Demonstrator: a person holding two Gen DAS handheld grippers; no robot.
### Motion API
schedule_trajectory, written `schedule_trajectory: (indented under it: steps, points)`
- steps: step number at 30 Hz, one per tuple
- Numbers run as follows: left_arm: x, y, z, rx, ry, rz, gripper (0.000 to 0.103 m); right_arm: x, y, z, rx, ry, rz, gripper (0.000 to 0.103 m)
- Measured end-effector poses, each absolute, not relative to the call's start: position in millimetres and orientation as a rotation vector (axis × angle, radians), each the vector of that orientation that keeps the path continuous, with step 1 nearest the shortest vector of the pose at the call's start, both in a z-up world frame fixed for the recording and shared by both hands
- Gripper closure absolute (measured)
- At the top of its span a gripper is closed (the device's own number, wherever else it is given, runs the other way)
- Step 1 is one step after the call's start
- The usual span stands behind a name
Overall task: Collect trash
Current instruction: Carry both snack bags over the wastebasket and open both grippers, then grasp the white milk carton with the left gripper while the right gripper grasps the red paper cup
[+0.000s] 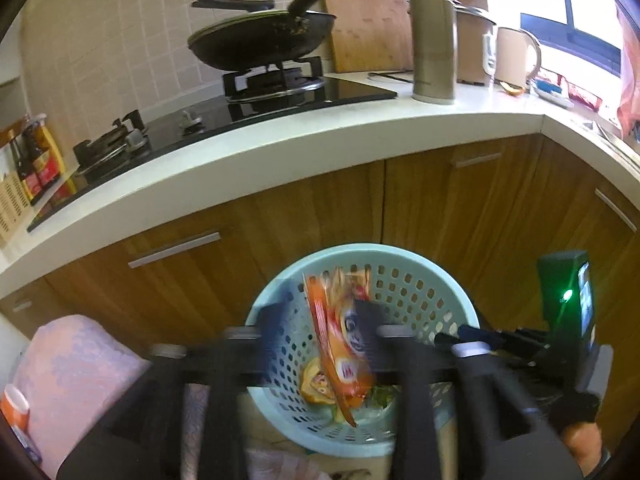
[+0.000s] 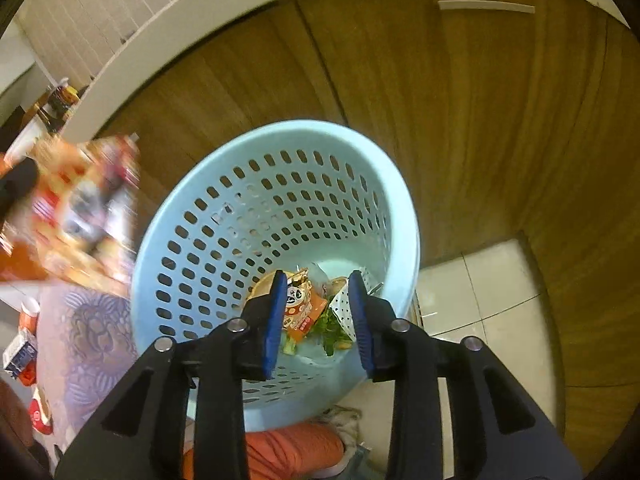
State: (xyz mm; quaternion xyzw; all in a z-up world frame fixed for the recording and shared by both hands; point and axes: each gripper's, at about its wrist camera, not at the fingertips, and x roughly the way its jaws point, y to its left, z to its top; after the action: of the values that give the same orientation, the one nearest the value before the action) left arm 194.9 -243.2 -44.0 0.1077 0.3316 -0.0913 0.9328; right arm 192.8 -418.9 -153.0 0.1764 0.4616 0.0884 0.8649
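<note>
The step in hand is judged to be the drop of a wrapper into the pale blue perforated basket (image 1: pixel 404 276), which stands on the floor against the wooden cabinet fronts (image 1: pixel 304 208).

Left gripper (image 1: pixel 320 320), lower centre of the left wrist view: jaws parted, blurred. An orange snack wrapper (image 1: pixel 344 344) hangs between them over the basket mouth. The right-hand jaw overlaps the wrapper's edge; the other stands off it. Whether any pad presses on it cannot be told through the blur. In the right wrist view the same wrapper shows blurred at middle left, beside the basket rim rather than over its centre.

Right gripper (image 2: pixel 316 312), lower centre of its view: released, blue pads apart with nothing between them, aimed down into the basket. On the basket floor lie a small orange packet (image 2: pixel 300 308), green scraps (image 2: pixel 332 330) and other litter.

Recommendation: hold the left gripper square over the basket opening, jaws spread well clear, so the light wrapper falls inside and does not catch the rim. Keep the right gripper out of its path.
</note>
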Motion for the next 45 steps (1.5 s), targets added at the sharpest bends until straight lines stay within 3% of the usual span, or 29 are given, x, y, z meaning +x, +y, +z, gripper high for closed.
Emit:
schedule_trajectory:
  steps: [1,5,16,18,20,24,37,45]
  points:
    - [192.3,-244.8,-45.3,0.236,0.662,-0.174,0.037,192.5,-419.7,-150.8,0.372,0.961,0.186,0.074]
    - [186.9,-244.8,-48.2,0.248,0.691,-0.195,0.048,180.6,-422.5,-136.1,0.376,0.922,0.199,0.074]
    - [138.0,-191.7,-11.7,0.185,0.614,-0.142,0.048,144.4,-376.1,-72.6,0.284,0.778,0.321,0.073]
    - [121.8,-174.1,-0.9,0.155,0.586,-0.125,0.048,137.7,-359.2,-64.3,0.261,0.764,0.353,0.07]
    - [105.4,-157.1,8.3,0.137,0.55,-0.083,0.048,131.4,-340.7,-58.6,0.236,0.749,0.38,0.059]
    - [69.4,-128.6,18.2,0.14,0.493,-0.006,0.048,116.6,-298.5,-50.7,0.186,0.737,0.464,0.059]
    - [-31.4,12.3,34.2,-0.129,0.395,0.251,0.048,22.3,-131.1,-40.8,-0.156,0.685,0.827,0.052]
    - [-98.8,125.7,34.6,-0.315,0.327,0.438,0.048,-18.0,-61.3,-65.8,-0.225,0.835,1.018,0.052]
